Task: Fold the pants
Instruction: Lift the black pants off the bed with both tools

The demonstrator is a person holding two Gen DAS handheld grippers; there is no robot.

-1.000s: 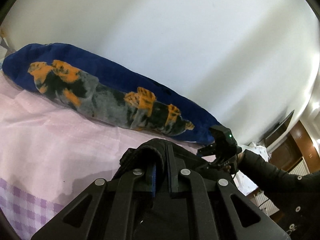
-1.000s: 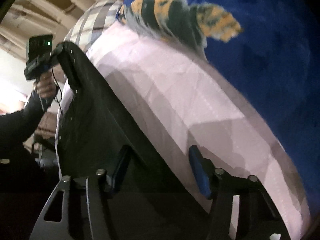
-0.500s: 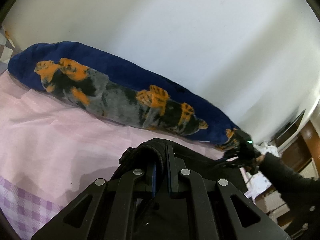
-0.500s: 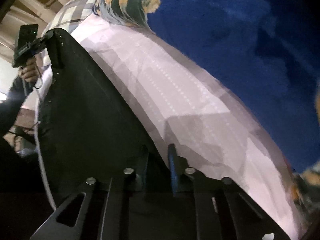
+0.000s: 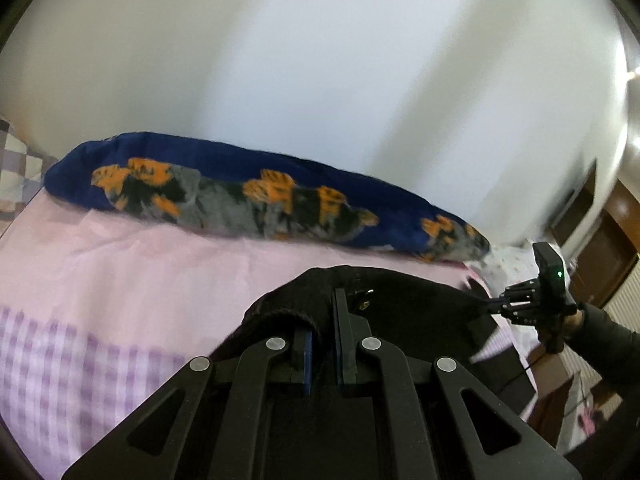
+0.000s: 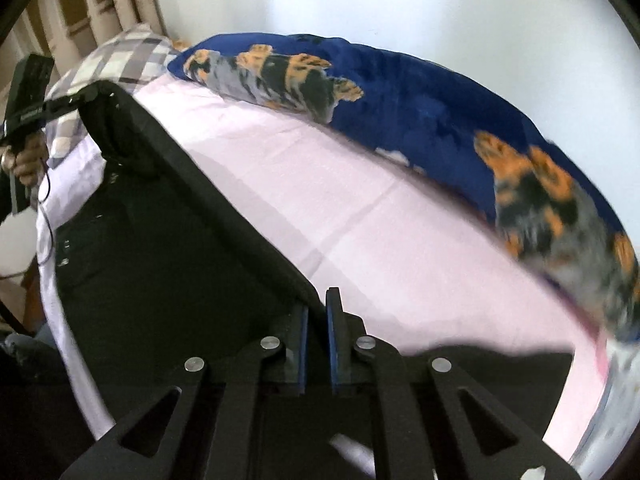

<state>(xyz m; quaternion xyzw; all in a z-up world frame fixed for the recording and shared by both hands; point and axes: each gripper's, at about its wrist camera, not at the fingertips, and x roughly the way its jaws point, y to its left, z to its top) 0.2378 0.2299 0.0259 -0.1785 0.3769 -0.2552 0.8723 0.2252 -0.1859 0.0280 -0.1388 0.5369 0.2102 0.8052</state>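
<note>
The black pants [image 5: 404, 304] hang stretched between my two grippers above the pink bed sheet [image 5: 132, 280]. My left gripper [image 5: 322, 316] is shut on one corner of the waistband, bunched around its fingers. My right gripper [image 6: 316, 312] is shut on the other corner of the pants [image 6: 168, 248], whose top edge runs taut up to the left gripper [image 6: 64, 104] at the far left. The right gripper [image 5: 492, 304] also shows at the right edge of the left wrist view, pinching the fabric.
A rolled blue blanket [image 5: 256, 196] with orange and grey print lies along the white wall at the back of the bed. A checked pillow [image 6: 116, 60] sits at the head end. Wooden furniture [image 5: 600, 240] stands beyond the bed's right edge.
The right gripper has closed on the pants' edge. Both grippers have lifted and tilted up, and the waistband is now pulled taut between them.
</note>
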